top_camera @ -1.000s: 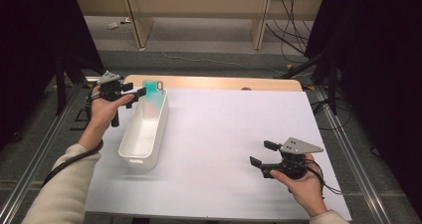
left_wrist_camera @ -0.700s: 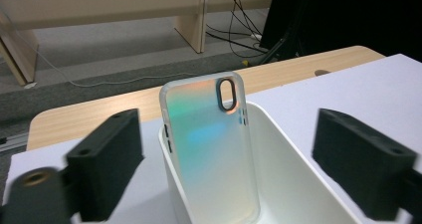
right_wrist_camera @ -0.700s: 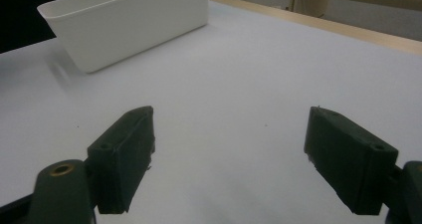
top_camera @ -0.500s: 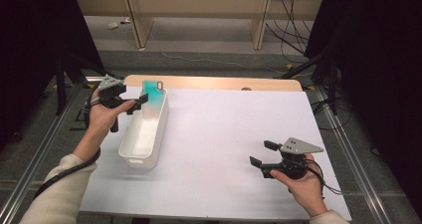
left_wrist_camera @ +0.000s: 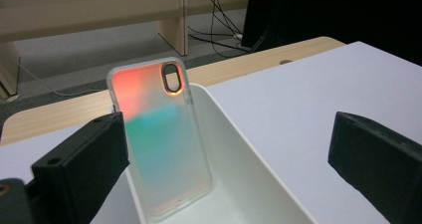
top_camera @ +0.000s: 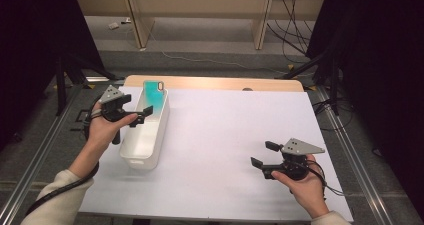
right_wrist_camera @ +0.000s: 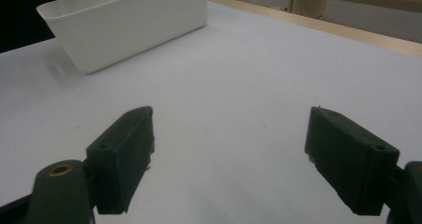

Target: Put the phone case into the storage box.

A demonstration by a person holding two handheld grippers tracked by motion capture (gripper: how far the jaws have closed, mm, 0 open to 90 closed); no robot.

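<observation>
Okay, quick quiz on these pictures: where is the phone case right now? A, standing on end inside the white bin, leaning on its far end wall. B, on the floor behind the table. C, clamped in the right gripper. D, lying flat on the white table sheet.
A: the phone case stands tilted in the white bin, and the left gripper is open beside it, not touching.

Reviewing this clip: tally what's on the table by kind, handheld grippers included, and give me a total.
Phone case, teal to orange, leaning upright in the bin: 1
White plastic bin: 1
Handheld grippers, both open and holding nothing: 2, the left gripper beside the bin, the right gripper over the white table
Total: 4
</observation>
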